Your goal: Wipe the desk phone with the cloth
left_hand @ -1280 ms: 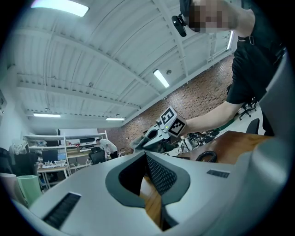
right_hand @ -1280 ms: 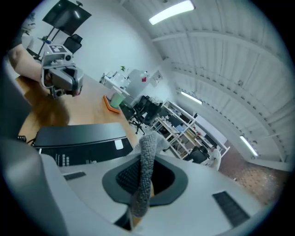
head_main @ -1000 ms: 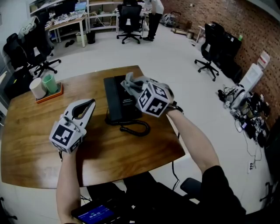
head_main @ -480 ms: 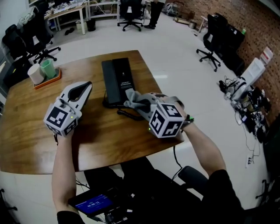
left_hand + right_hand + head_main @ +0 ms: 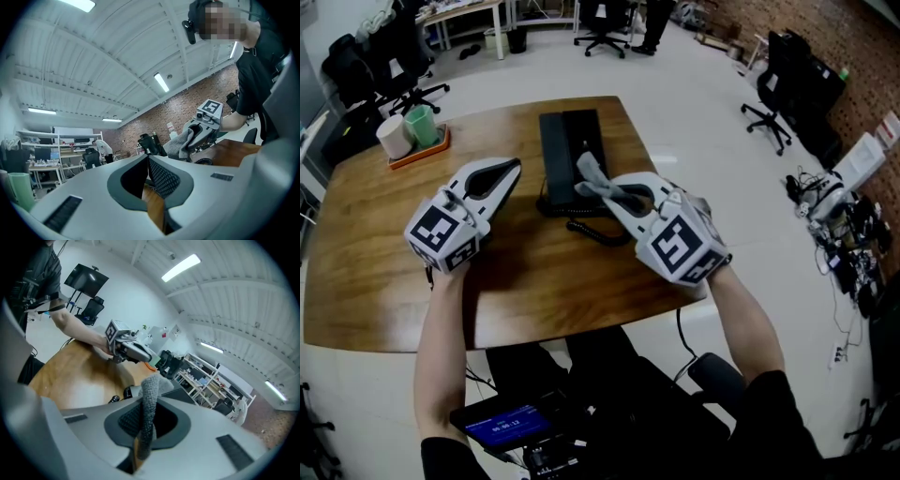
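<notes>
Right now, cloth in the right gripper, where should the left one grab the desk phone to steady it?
I'd take the desk phone by its left long edge, coming from the left. It lies lengthwise away from you; the left gripper sits shut beside that edge, while the coiled cord and the right gripper with the cloth crowd the near end.

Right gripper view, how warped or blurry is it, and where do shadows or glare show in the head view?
Right gripper view: heavy fisheye, the ceiling lights bow and the corners go black; the weave of the cloth pinched in the right tool reads clearly; a pale sheen lies on the table. Head view: even overhead light, a soft shadow on the wood by the left tool.
</notes>
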`<action>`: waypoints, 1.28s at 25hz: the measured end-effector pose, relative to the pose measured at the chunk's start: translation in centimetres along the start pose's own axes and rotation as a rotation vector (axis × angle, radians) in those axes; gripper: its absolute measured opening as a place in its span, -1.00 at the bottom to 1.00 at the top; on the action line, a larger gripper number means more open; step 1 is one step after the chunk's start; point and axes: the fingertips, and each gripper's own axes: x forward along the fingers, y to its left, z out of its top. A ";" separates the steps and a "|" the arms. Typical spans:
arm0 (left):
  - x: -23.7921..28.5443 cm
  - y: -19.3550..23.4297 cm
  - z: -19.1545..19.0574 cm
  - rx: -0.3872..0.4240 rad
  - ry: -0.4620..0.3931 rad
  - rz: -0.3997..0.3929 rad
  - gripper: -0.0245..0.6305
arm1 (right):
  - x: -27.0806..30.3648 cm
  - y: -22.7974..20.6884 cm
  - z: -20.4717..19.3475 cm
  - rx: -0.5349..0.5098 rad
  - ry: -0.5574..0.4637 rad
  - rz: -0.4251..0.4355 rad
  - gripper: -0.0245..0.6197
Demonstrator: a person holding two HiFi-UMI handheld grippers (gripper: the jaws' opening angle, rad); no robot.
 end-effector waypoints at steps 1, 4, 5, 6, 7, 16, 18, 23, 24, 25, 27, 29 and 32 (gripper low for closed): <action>-0.1 0.2 0.1 -0.018 -0.007 0.005 -0.93 | -0.1 -0.3 0.3 0.008 -0.022 -0.011 -0.85; -0.3 0.4 0.5 -0.048 -0.018 0.015 -0.93 | -0.8 -1.6 1.2 0.075 -0.083 -0.046 -0.85; -0.3 0.4 0.5 -0.049 -0.017 0.015 -0.93 | -1.1 -2.1 1.4 0.113 -0.105 -0.057 -0.85; -0.3 0.3 0.5 -0.047 -0.015 0.014 -0.93 | -1.4 -2.5 1.6 0.158 -0.132 -0.065 -0.85; -0.4 0.2 0.4 -0.044 -0.013 0.013 -0.93 | -1.7 -2.9 1.8 0.204 -0.162 -0.072 -0.85; -0.8 0.2 0.0 -0.029 -0.021 -0.006 -0.93 | -2.6 -3.4 2.8 0.308 -0.256 -0.094 -0.85; -0.6 -0.4 0.3 -0.013 -0.030 -0.034 -0.93 | -2.6 -3.4 3.0 0.290 -0.256 -0.106 -0.85; -0.3 -0.8 0.6 0.007 -0.028 -0.060 -0.93 | -2.5 -3.1 2.7 0.283 -0.259 -0.098 -0.85; -0.4 -0.7 0.6 0.004 -0.028 -0.058 -0.93 | -2.5 -3.1 2.7 0.282 -0.257 -0.098 -0.85; -0.4 -0.7 0.6 0.002 -0.027 -0.057 -0.93 | -2.5 -3.1 2.7 0.281 -0.256 -0.099 -0.85; -0.4 -0.6 0.6 0.002 -0.026 -0.057 -0.93 | -2.6 -3.1 2.7 0.276 -0.251 -0.101 -0.85; -0.4 -0.6 0.7 0.004 -0.026 -0.058 -0.93 | -2.6 -3.1 2.7 0.272 -0.250 -0.104 -0.85; -0.5 -0.5 0.6 0.003 -0.026 -0.056 -0.93 | -2.6 -3.1 2.8 0.269 -0.255 -0.105 -0.85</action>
